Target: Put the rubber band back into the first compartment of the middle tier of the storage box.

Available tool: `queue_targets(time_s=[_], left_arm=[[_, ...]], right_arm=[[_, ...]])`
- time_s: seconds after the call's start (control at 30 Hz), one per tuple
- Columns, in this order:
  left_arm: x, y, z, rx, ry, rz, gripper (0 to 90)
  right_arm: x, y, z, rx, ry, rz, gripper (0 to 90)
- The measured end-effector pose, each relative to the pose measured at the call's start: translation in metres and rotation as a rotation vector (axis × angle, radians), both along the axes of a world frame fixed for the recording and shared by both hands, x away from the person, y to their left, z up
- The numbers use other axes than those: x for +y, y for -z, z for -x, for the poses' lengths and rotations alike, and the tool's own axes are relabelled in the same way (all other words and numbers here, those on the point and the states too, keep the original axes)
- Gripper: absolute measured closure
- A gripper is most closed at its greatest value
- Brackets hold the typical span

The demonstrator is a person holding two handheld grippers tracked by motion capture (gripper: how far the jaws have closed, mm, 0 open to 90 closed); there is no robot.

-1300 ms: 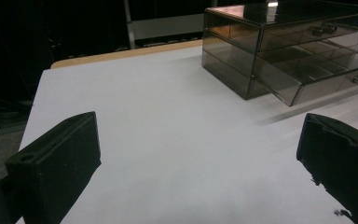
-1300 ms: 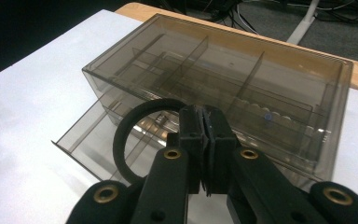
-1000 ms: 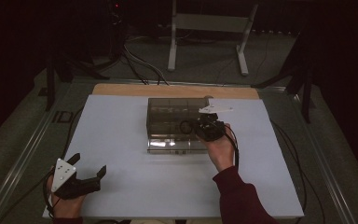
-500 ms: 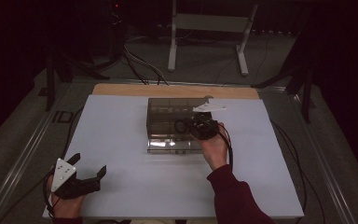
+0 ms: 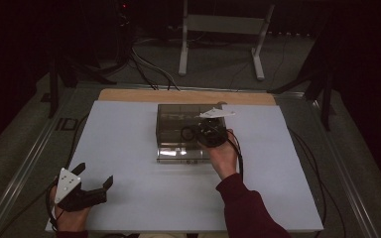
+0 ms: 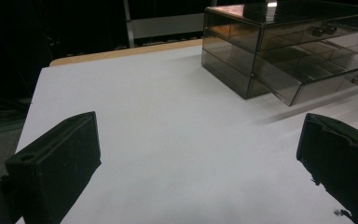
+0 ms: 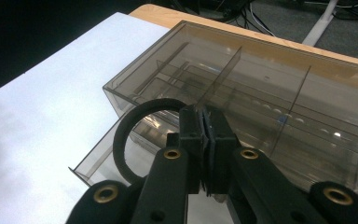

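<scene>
Here | R tool (image 7: 204, 135): clenched on black rubber ring (image 7: 121, 135), over smoky clear-plastic drawer box (image 7: 261, 88) | L tool (image 6: 200, 154): released, on white desk (image 6: 168, 130).

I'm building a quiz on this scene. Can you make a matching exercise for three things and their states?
Things:
1. left hand-held gripper
2. right hand-held gripper
3. bottom drawer of the clear drawer box

States:
A. pulled partly out
B. jaws wide apart over bare white table
C. jaws pressed together above the box

Pairs: 1-B, 2-C, 3-A
</scene>
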State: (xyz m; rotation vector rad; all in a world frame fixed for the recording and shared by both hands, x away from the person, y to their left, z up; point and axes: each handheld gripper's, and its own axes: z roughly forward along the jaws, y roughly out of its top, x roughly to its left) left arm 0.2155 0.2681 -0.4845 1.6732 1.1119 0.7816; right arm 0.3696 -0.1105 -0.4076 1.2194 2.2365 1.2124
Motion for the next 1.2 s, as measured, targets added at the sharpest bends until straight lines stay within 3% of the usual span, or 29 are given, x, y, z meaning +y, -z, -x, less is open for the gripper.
queue_targets(time_s=[0.73, 1.2], left_arm=[[0.000, 0.000, 0.000, 0.002, 0.004, -0.002, 0.3], [0.001, 0.001, 0.000, 0.002, 0.003, 0.000, 0.3]], right_arm=[[0.026, 0.013, -0.004, 0.022, -0.020, -0.002, 88.4], [0.041, 0.028, 0.002, 0.034, -0.052, 0.034, 88.3]])
